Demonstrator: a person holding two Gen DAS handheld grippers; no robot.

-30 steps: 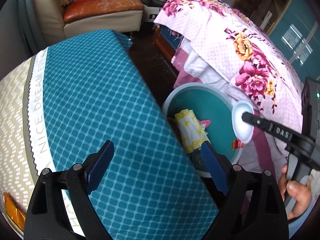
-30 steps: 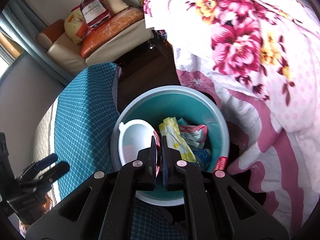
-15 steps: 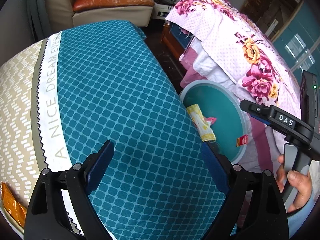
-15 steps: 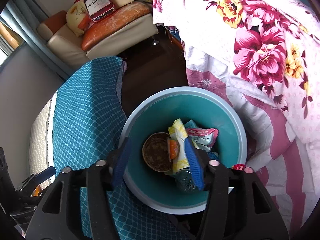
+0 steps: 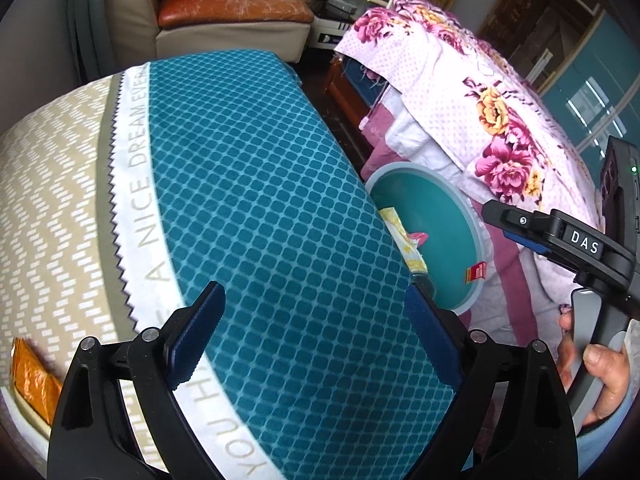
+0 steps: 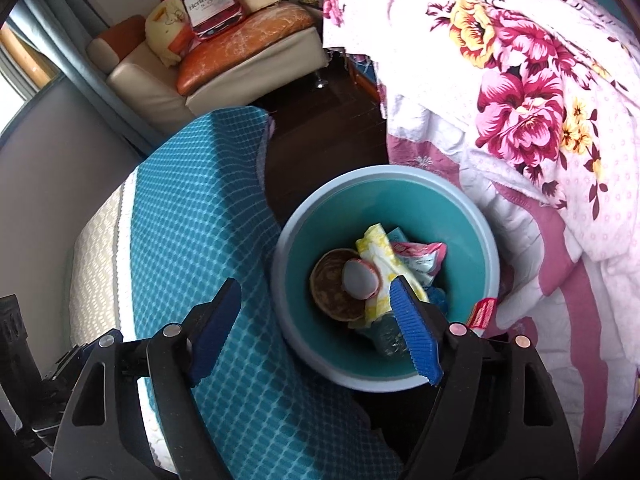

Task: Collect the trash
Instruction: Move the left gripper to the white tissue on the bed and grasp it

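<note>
My right gripper (image 6: 315, 282) hangs over the teal bin (image 6: 384, 172), its jaws opening with nothing between them. In the bin lie a white cup (image 6: 360, 280), a brown bowl (image 6: 332, 296), a yellow wrapper (image 6: 380, 248) and a pink packet (image 6: 420, 256). My left gripper (image 5: 314, 292) stands open and empty above the teal checked bed cover (image 5: 248, 184). An orange wrapper (image 5: 32, 380) lies on the beige part of the cover, to its lower left. In the left wrist view the right gripper (image 5: 504, 224) shows side on, beside the bin (image 5: 476, 240), with a hand on its handle.
A floral pink quilt (image 6: 520, 100) drapes over a bed right of the bin. A narrow strip of dark floor (image 6: 320, 128) runs between the two beds. A beige sofa (image 6: 240, 60) with an orange cushion and a printed bag stands at the back.
My right gripper has opened and the white cup it held now lies in the bin. My left gripper has moved away from the bin, further over the teal cover.
</note>
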